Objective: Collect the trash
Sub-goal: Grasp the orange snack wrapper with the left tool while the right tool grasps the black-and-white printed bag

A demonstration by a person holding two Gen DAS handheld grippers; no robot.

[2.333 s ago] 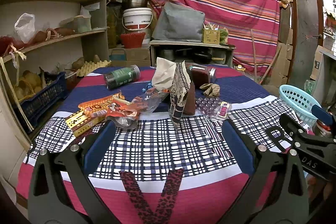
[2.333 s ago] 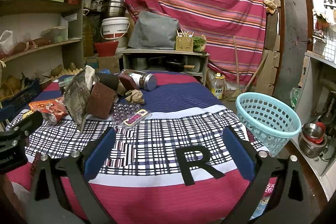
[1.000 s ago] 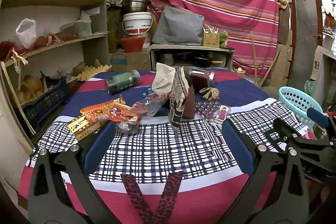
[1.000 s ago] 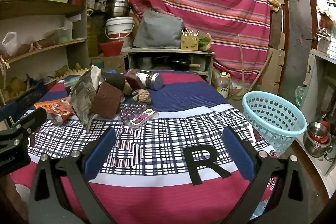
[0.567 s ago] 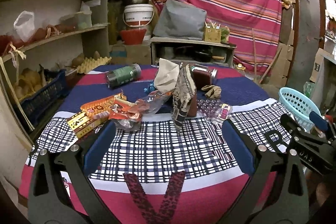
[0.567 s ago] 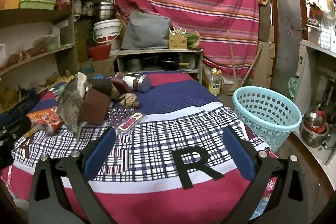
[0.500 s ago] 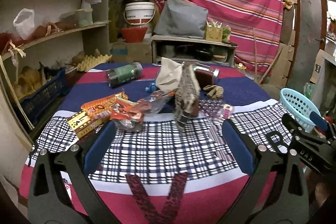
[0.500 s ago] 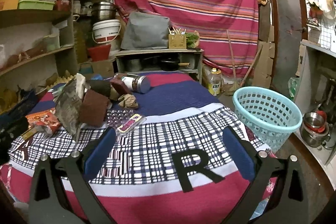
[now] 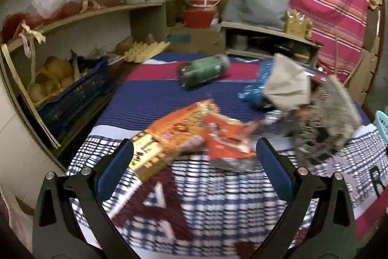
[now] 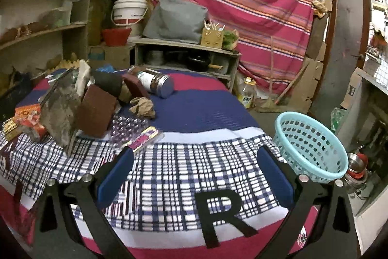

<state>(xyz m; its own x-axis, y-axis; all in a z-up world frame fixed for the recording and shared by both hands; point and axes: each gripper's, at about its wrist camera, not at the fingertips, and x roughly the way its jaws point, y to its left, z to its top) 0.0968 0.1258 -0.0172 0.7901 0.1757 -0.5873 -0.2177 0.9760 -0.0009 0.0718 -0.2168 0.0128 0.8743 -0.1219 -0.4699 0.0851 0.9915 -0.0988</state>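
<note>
Trash is heaped on the cloth-covered table. The blurred left wrist view shows orange snack wrappers just ahead of my open left gripper, a green jar lying further back, and a grey foil bag to the right. In the right wrist view my open right gripper hovers over the checked cloth with nothing between its fingers. Ahead on its left lie a clear blister pack, a brown pad, a crumpled paper and a steel-lidded jar. A turquoise basket stands off the table's right edge.
Shelves with bags and a blue crate line the left side. A low shelf with pots and a striped curtain stand behind the table. Metal bowls sit on the floor at the right.
The left gripper has swung left and forward toward the orange wrappers, blurring its view. The right gripper has barely shifted. Both stay open.
</note>
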